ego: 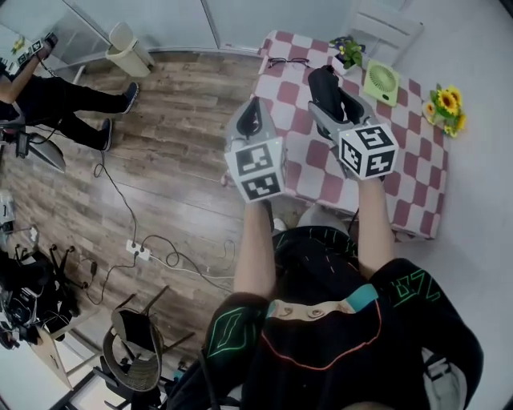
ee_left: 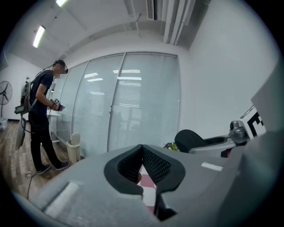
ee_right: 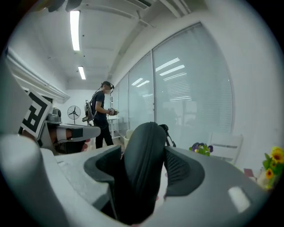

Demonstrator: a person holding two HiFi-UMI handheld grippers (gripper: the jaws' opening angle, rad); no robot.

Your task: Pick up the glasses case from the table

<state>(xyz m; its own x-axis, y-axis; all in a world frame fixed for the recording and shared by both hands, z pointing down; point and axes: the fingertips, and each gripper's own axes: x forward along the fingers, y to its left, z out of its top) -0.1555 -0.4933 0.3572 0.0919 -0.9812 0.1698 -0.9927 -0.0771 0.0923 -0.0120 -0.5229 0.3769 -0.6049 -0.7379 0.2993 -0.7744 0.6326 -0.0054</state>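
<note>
The black glasses case (ego: 323, 84) is lifted above the red-and-white checked table (ego: 417, 160), and my right gripper (ego: 329, 94) is shut on it. In the right gripper view the case (ee_right: 144, 164) stands upright and fills the space between both pads. My left gripper (ego: 250, 112) hovers left of it, over the table's left edge, shut with nothing in it. In the left gripper view the left gripper's (ee_left: 142, 148) pads meet at the tip, and the case (ee_left: 188, 139) shows to the right.
On the table lie a pair of glasses (ego: 287, 62), a green fan (ego: 381, 82), sunflowers (ego: 446, 104) and a small potted plant (ego: 349, 50). A white chair (ego: 385, 24) stands behind it. A bin (ego: 128, 50), a person (ego: 48, 96) and floor cables (ego: 144, 252) are at the left.
</note>
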